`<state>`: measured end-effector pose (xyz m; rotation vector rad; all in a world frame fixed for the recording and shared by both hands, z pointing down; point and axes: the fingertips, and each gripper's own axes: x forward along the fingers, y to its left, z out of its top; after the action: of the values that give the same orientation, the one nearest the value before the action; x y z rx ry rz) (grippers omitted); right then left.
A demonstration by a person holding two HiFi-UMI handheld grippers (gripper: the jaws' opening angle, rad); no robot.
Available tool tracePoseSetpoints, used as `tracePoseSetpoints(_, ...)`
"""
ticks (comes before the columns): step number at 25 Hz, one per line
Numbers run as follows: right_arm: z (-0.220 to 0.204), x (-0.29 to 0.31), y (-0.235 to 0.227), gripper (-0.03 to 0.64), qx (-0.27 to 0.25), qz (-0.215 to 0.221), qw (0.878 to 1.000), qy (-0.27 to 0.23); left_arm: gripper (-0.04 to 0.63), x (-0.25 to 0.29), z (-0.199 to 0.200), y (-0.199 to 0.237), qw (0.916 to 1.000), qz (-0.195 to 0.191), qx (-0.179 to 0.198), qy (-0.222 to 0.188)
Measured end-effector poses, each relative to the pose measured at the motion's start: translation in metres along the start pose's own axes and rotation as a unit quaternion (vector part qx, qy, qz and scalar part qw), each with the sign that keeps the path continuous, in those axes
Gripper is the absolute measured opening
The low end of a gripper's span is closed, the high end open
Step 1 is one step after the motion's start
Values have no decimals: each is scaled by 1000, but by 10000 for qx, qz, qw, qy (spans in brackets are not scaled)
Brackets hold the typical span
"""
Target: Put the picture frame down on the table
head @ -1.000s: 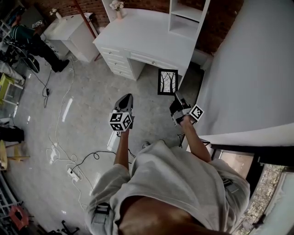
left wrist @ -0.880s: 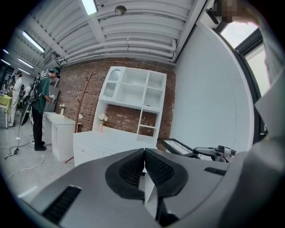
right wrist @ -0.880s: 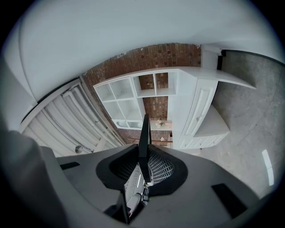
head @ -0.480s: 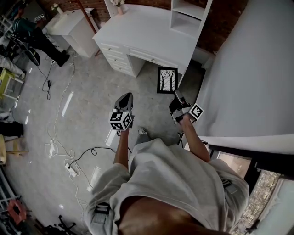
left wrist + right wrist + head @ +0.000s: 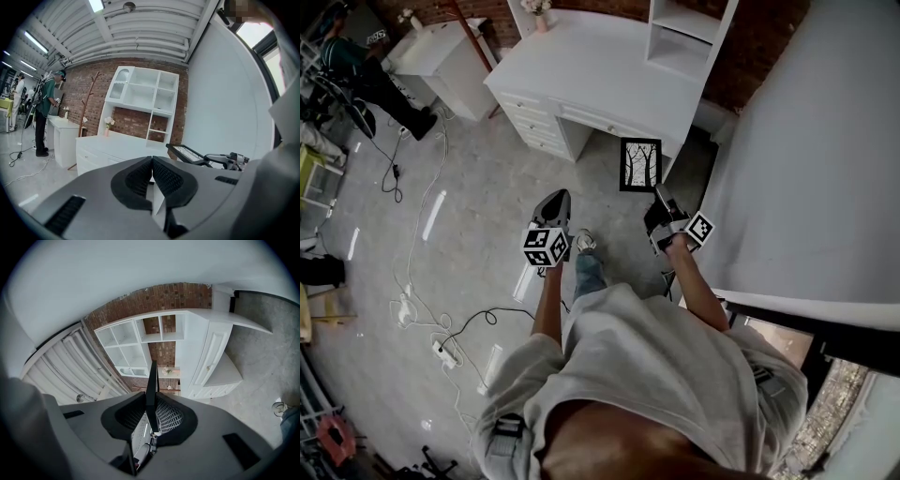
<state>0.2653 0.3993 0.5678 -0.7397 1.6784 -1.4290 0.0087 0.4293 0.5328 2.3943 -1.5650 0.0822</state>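
Over the last second the person has stepped forward. A shoe (image 5: 584, 242) now shows behind and between the two grippers, and the white table (image 5: 609, 70) has drawn slightly closer ahead of the fingers. The picture frame (image 5: 640, 164) has kept its place at the tips of the right gripper (image 5: 659, 197), so the carry is holding; the putting-down, I judge, has not yet begun.

In the right gripper view the fingers (image 5: 171, 416) are clamped on the frame's near edge; the frame runs out from between them edge-on, as a thin dark strip. In the head view the frame hangs in the air just beyond the fingertips, its tree print facing up; it looks short of the table's front edge rather than over the top. The left gripper (image 5: 556, 199) carries nothing; its fingers (image 5: 140, 178) meet at the tips with nothing between them.

The bare stretch of table top lies ahead and somewhat left of the right fingers. The shelf unit (image 5: 684, 33) stands on the table ahead and slightly right of them, and its side is the edge to keep off. A pale wall (image 5: 806, 141) closes in to their right. Cables (image 5: 422, 281) trail on the floor well left of the left fingers, clear of the path.
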Motion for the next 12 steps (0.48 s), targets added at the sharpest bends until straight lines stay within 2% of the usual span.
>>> tracePoseSetpoints(5, 14, 32, -15, 87, -76, -67, 9999, -52, 17, 37, 2, 24, 10000, -74, -55, 8)
tracePoseSetpoints(12, 31, 101, -26, 87, -129, -103, 9997, -153, 17, 96, 26, 69, 9997, -219, -88, -16)
